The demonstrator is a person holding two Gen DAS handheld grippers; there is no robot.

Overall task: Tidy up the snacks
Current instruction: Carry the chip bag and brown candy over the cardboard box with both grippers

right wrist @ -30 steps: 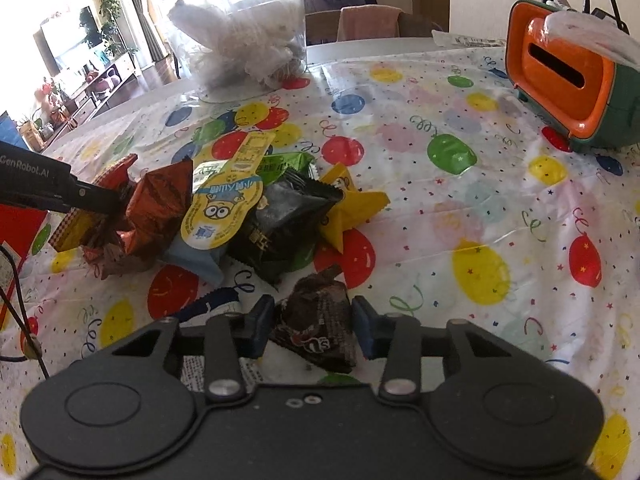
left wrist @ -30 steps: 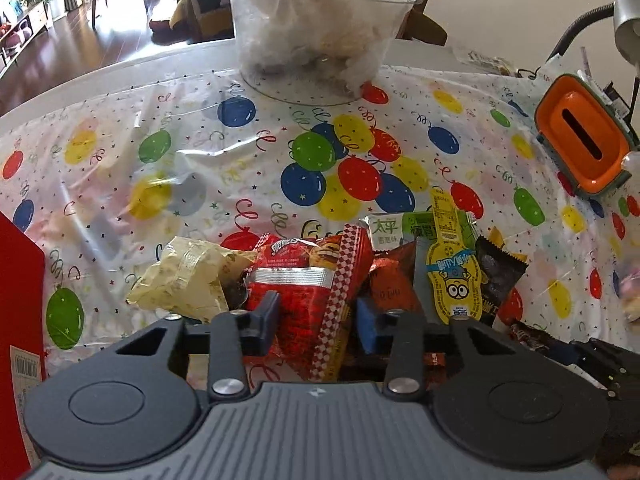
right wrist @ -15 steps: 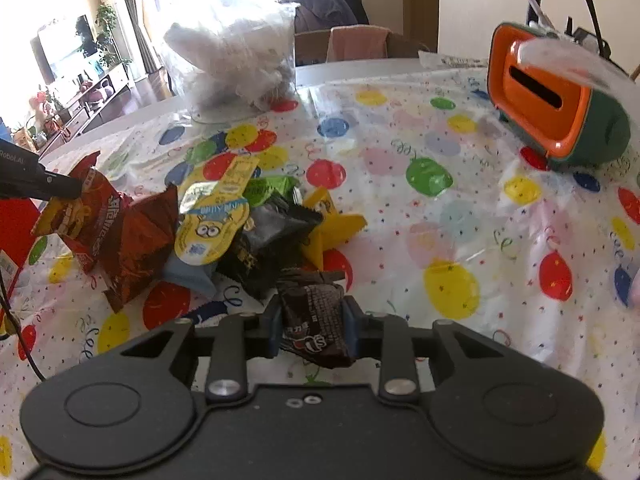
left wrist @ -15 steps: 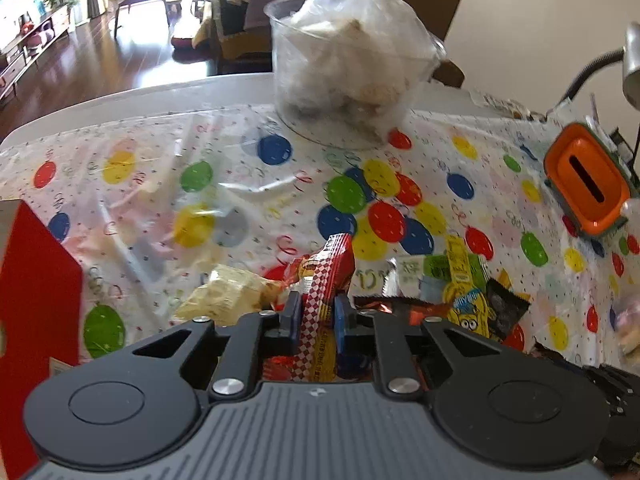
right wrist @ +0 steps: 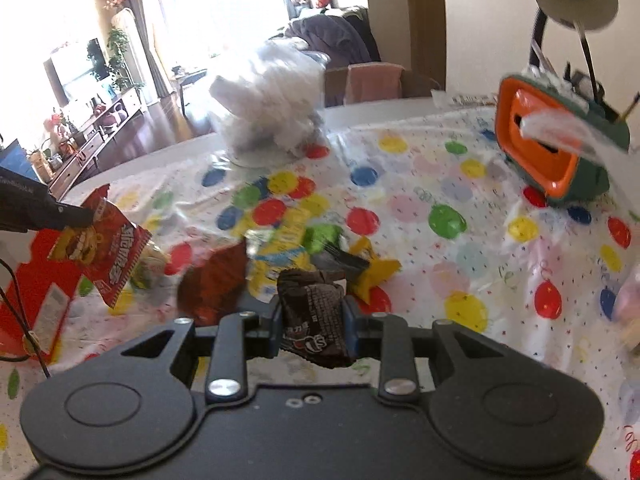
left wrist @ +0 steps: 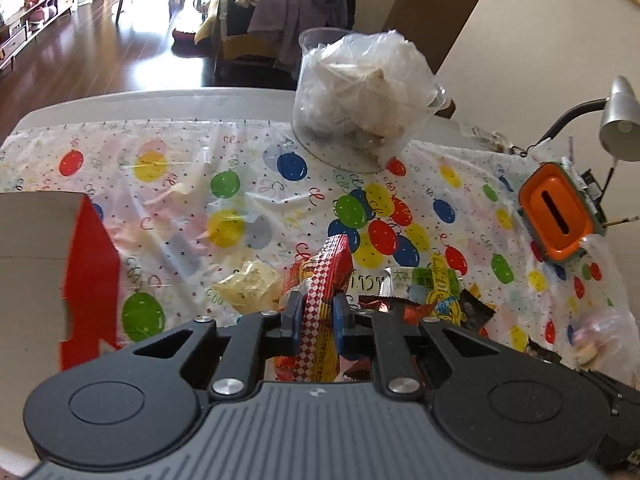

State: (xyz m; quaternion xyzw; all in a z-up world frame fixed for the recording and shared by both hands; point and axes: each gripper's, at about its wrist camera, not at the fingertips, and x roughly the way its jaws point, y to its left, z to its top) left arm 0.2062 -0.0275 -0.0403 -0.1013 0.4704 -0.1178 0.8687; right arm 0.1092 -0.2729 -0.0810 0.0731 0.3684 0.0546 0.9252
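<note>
Red packet lifted, lower half behind fingers

The left gripper is clamped on a red snack packet with a checkered edge, held upright above the tabletop. Just left of it lies a pale yellow packet; right of it, a heap of snacks. Far ahead stands a clear tub.

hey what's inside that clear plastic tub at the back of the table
The clear tub is stuffed with crumpled white plastic bags. Pale lumps show near its bottom; what the bags cover is hidden.
</note>
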